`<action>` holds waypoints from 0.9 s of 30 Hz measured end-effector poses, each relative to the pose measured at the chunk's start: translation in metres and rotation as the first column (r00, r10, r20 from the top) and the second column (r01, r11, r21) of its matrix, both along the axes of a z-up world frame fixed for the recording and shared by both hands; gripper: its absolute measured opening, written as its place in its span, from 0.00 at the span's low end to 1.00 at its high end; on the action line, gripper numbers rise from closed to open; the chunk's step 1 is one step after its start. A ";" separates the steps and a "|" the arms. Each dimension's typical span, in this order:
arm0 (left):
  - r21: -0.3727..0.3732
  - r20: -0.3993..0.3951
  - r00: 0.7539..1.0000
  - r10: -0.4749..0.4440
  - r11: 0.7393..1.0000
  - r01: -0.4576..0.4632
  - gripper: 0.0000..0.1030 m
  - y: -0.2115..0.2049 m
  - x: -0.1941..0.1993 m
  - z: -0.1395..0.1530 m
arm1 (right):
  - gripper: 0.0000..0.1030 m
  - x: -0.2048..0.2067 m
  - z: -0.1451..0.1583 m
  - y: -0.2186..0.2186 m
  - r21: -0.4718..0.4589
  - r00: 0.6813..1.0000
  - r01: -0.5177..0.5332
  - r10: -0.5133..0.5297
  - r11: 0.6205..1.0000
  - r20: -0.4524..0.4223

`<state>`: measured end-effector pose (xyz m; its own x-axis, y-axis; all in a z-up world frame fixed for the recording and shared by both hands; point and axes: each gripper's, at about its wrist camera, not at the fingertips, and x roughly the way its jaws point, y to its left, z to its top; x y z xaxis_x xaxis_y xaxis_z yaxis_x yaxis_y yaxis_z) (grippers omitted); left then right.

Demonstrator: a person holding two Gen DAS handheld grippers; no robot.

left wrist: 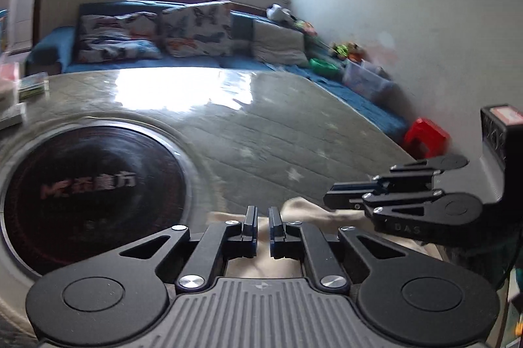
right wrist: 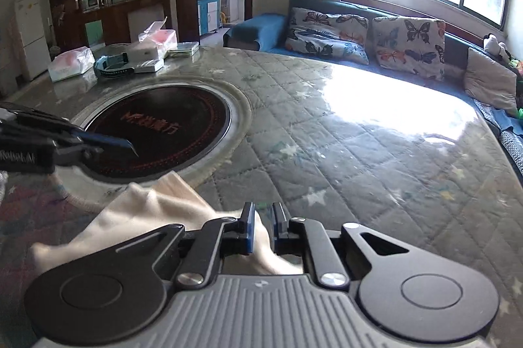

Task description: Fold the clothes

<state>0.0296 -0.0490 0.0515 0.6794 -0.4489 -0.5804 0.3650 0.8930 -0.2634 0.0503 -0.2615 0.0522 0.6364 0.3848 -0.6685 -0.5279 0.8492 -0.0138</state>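
A cream garment (right wrist: pixel 153 210) lies bunched at the near edge of the table. My right gripper (right wrist: pixel 263 212) is shut on a fold of it, with cloth running between the fingers. In the left wrist view the same cream garment (left wrist: pixel 307 210) shows under and between my left gripper (left wrist: pixel 262 217), whose jaws stand nearly closed on the cloth. The right gripper (left wrist: pixel 336 196) shows at the right of that view, close beside the left one. The left gripper (right wrist: pixel 130 148) shows at the left edge of the right wrist view, above the cloth.
The table has a quilted grey cover (right wrist: pixel 327 135) under clear plastic and a round black hotplate (right wrist: pixel 157 132) in the middle. Tissue packs and boxes (right wrist: pixel 143 54) sit at its far side. A blue sofa with butterfly cushions (right wrist: pixel 359 34) stands behind. A red stool (left wrist: pixel 425 135) stands by the wall.
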 end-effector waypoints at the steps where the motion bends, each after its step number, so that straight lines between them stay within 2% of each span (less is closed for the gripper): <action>1: 0.014 -0.011 1.000 -0.012 1.000 0.012 0.07 -0.006 0.001 -0.003 | 0.09 -0.005 0.000 -0.005 -0.005 1.000 0.007 -0.007 1.000 0.003; 5: 0.058 -0.059 0.998 -0.010 0.998 0.013 0.08 -0.018 0.011 -0.018 | 0.09 -0.016 -0.005 -0.025 -0.024 0.998 0.057 -0.057 0.998 -0.005; 9: 0.098 -0.086 0.996 0.017 0.995 -0.008 0.08 -0.019 0.017 -0.029 | 0.09 -0.010 -0.017 -0.040 -0.034 0.992 0.122 -0.122 0.992 -0.016; 19: 0.104 -0.034 0.999 -0.010 0.995 0.014 0.08 -0.030 0.004 -0.019 | 0.09 -0.039 -0.006 -0.060 -0.009 0.997 0.076 -0.076 0.997 0.006; 23: 0.117 -0.032 0.999 -0.035 0.992 0.038 0.08 -0.039 0.000 -0.017 | 0.09 -0.033 -0.019 -0.070 -0.017 0.990 0.132 -0.133 0.991 -0.040; 27: 0.109 -0.008 0.999 -0.054 0.993 0.054 0.08 -0.036 -0.012 -0.010 | 0.10 -0.046 -0.005 -0.090 0.046 0.988 0.149 -0.147 0.988 -0.039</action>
